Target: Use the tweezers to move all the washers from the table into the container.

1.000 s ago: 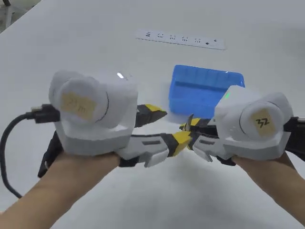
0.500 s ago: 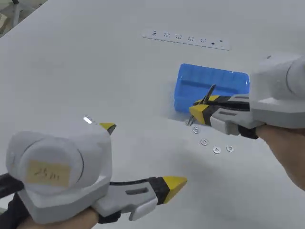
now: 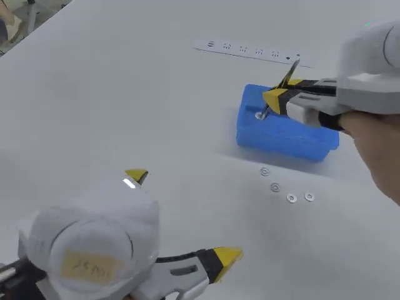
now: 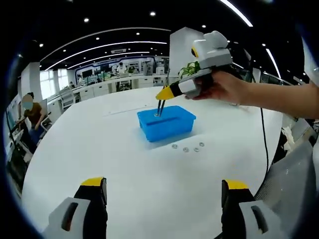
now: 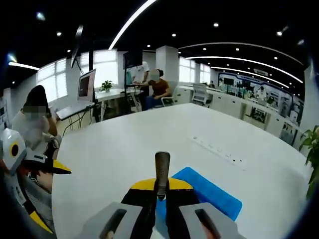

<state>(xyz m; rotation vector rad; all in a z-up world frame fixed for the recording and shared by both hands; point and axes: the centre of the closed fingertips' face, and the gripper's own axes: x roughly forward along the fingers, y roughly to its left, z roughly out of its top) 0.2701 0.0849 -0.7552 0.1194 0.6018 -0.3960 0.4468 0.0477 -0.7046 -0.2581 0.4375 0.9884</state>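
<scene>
My right tongs [image 3: 275, 100] are clamped on the tweezers [image 3: 265, 110], whose tips point down inside the blue container [image 3: 284, 137] near its far-left corner; I can't tell whether they carry a washer. Four washers [image 3: 275, 187] lie in a loose row on the bench [image 3: 125, 94], just in front of the container. My left tongs [image 3: 182, 215] hang low over the bench, jaws spread wide, well apart from the container.

Holds the left gripper [image 3: 182, 215] low and close to the body, jaws spread wide with nothing between them. Holds the right gripper [image 3: 275, 97] out ahead in the right hand [image 3: 369, 134], forearm extended, jaws clamped on tweezers [image 5: 161, 172] angled downward.
</scene>
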